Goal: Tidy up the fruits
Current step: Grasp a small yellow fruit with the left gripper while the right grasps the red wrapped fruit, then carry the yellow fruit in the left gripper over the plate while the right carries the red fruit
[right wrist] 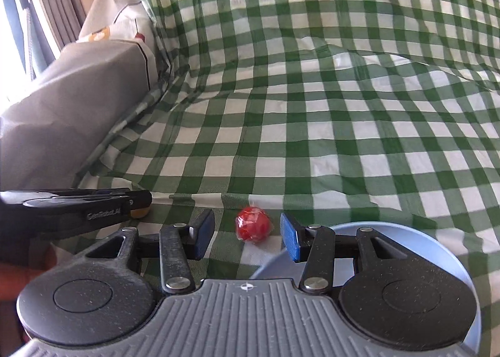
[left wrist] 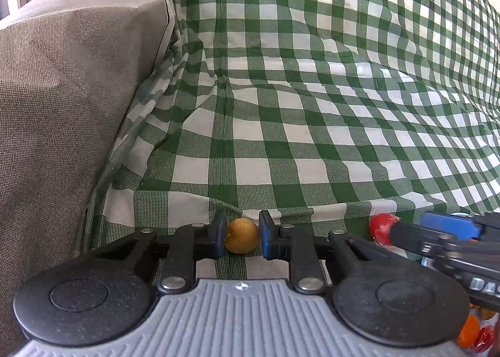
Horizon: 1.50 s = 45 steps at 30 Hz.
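Left wrist view: left gripper (left wrist: 242,236) brackets a small yellow-brown round fruit (left wrist: 241,235) lying on the green-checked cloth (left wrist: 281,138). Left pad touches it; a thin gap shows at the right pad, so the gripper reads as closing in rather than clenched, not a confirmed grasp. Right gripper (left wrist: 403,232) enters from the right edge next to a red wrapped fruit (left wrist: 382,227). More orange and red fruits (left wrist: 473,333) sit at the bottom-right corner; what they rest on cannot be told. A grey fabric-covered block (left wrist: 62,91) stands at the left.

Right wrist view: right gripper (right wrist: 247,233) is spread wide, released, empty. The red wrapped fruit (right wrist: 252,225) lies on the cloth ahead of the pads, roughly centred between them, touching neither. A light blue plate (right wrist: 437,244) sits just right of it, partly under the gripper; its visible part holds nothing. Left gripper (right wrist: 137,200) comes in from the left, a sliver of the yellow-brown fruit showing at its tip.

Progress, as a judgement: early to mid. Both fruits in front remain on the cloth, neither lifted nor placed. Left to do: close, lift, deposit, probably onto the plate.
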Available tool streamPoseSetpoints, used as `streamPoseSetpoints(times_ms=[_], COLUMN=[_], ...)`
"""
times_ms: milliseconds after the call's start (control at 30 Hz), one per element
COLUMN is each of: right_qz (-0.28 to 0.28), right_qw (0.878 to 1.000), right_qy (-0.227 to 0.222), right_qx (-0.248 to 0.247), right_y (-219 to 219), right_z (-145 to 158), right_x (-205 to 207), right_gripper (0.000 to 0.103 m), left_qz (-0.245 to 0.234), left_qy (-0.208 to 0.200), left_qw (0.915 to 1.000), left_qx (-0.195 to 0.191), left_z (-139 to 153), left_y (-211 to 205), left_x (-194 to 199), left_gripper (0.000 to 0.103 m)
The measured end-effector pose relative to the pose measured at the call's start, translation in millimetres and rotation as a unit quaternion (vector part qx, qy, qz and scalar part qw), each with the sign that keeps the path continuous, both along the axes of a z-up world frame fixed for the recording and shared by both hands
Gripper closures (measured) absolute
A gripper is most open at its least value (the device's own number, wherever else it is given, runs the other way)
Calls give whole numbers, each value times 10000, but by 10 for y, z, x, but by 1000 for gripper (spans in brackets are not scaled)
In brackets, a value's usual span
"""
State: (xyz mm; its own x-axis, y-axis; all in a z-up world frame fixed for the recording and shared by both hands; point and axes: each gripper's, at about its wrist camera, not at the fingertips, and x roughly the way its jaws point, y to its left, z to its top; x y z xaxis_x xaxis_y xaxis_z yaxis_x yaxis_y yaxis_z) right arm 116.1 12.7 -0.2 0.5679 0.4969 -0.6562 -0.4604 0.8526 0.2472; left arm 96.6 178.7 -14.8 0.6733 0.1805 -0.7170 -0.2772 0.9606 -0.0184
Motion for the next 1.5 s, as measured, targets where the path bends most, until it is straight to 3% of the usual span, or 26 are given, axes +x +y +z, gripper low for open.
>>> streamPoseSetpoints(times_ms=[300, 400, 567, 667, 733, 767, 800, 900, 1033, 1100, 1500], right_qz=[13, 38, 82, 89, 119, 133, 140, 110, 105, 132, 9], right_qw=[9988, 9982, 9984, 9993, 9997, 9998, 9999, 9998, 9992, 9989, 9964], right_qy=[312, 255, 233, 184, 109, 53, -10, -117, -274, -361, -691], right_qx=[-367, -534, -499, -328, -188, -120, -51, 126, 274, 280, 494], right_y=[342, 376, 354, 298, 229, 188, 148, 11, -138, -166, -600], right_z=[-174, -199, -184, -123, -34, 18, 69, 219, 381, 428, 903], right_x=[143, 161, 163, 128, 85, 60, 33, -22, -66, -81, -238], right_gripper=[54, 72, 73, 73, 73, 73, 73, 73, 73, 73, 73], left_qz=[54, 34, -57, -58, -38, 41, 99, 104, 99, 115, 60], left_qy=[-108, -158, -318, -270, -117, -97, -118, -179, 8, 188, -802], left_qw=[9999, 9999, 9995, 9996, 9996, 9997, 9997, 9992, 9999, 9998, 9968], left_qx=[-33, -19, 4, -72, -254, -217, -197, -328, -75, -16, -31], left_z=[34, 54, 117, 115, 70, 64, 67, 63, -9, -63, 325], left_y=[27, 14, -17, 0, 40, 51, 66, 102, 66, 58, -44], left_x=[-29, -43, -97, -107, -84, -84, -87, -81, 1, 41, -278], left_gripper=[80, 85, 93, 93, 86, 72, 66, 63, 59, 84, 84])
